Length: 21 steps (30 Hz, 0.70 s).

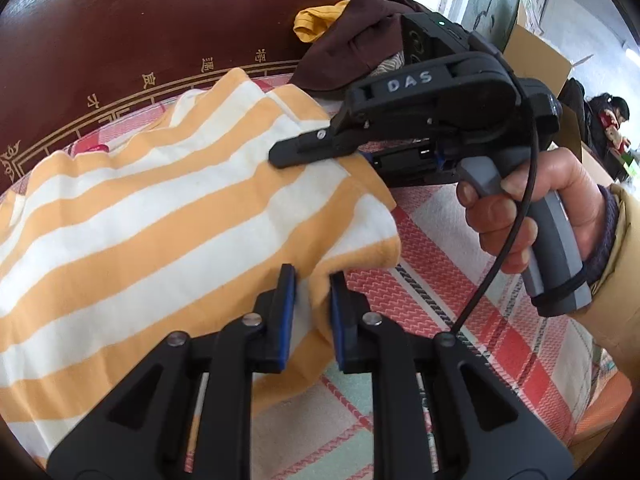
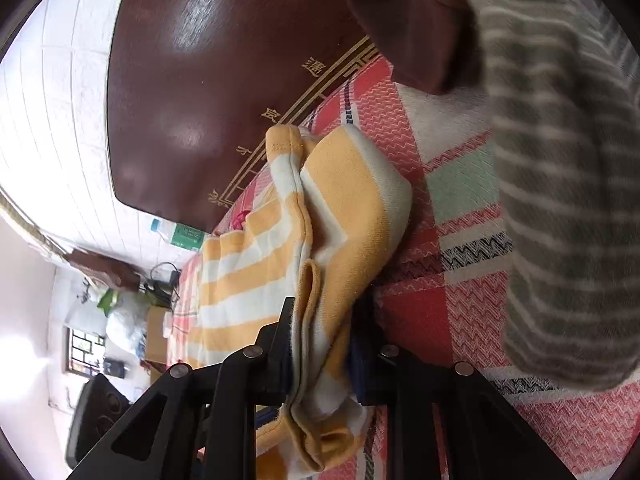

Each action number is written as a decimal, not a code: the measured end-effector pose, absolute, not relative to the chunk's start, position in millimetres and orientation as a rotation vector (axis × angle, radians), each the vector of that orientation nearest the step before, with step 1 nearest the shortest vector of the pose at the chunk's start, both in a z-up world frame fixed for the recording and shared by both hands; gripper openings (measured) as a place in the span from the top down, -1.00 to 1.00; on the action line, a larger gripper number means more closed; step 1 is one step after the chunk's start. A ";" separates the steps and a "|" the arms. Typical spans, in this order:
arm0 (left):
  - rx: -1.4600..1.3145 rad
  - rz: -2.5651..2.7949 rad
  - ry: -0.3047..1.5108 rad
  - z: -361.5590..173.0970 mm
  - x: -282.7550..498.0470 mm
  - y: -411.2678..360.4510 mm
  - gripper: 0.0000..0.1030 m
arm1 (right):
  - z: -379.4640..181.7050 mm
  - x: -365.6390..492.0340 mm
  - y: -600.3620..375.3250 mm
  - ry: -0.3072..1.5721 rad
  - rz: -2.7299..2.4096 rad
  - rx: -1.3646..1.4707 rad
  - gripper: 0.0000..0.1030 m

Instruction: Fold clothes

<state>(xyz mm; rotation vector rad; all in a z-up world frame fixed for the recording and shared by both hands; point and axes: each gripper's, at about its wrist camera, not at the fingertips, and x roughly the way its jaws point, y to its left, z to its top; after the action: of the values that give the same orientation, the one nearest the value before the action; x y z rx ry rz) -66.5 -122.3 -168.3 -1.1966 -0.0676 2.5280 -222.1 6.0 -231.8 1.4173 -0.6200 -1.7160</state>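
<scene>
An orange-and-white striped garment (image 1: pixel 160 208) lies on a red, white and green patterned bedspread (image 1: pixel 460 240). My left gripper (image 1: pixel 312 280) is shut on the garment's near edge, cloth pinched between its blue pads. My right gripper (image 1: pixel 288 152), held in a hand, grips the garment's far right edge. In the right wrist view the same garment (image 2: pixel 340 200) runs bunched between my right gripper's fingers (image 2: pixel 324 312), which are shut on it.
A dark brown garment (image 1: pixel 360 40) and a yellow one (image 1: pixel 316 20) are piled at the dark red headboard (image 1: pixel 140 20). A grey striped garment (image 2: pixel 560 160) hangs close on the right of the right wrist view. A room with bags and boxes lies beyond the bed.
</scene>
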 end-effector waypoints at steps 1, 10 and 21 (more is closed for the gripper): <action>-1.187 2.531 -0.089 -165.4 -64.0 -125.2 0.67 | -226.5 -220.5 4.5 -0.626 -1.717 1.405 0.61; -1.031 2.597 -0.295 -124.6 -30.3 -167.5 0.67 | -151.0 -192.3 -43.6 -0.584 -1.688 1.257 0.62; -0.900 2.724 -0.536 -95.0 18.6 -259.3 0.67 | -96.7 -151.9 -147.2 -0.445 -1.667 1.178 0.63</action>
<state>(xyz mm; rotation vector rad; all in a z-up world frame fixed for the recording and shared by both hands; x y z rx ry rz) 18.6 -259.3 -95.0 -0.8999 -0.5363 2.7242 -151.9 -147.2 -96.7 1.1778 -0.4453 -1.6667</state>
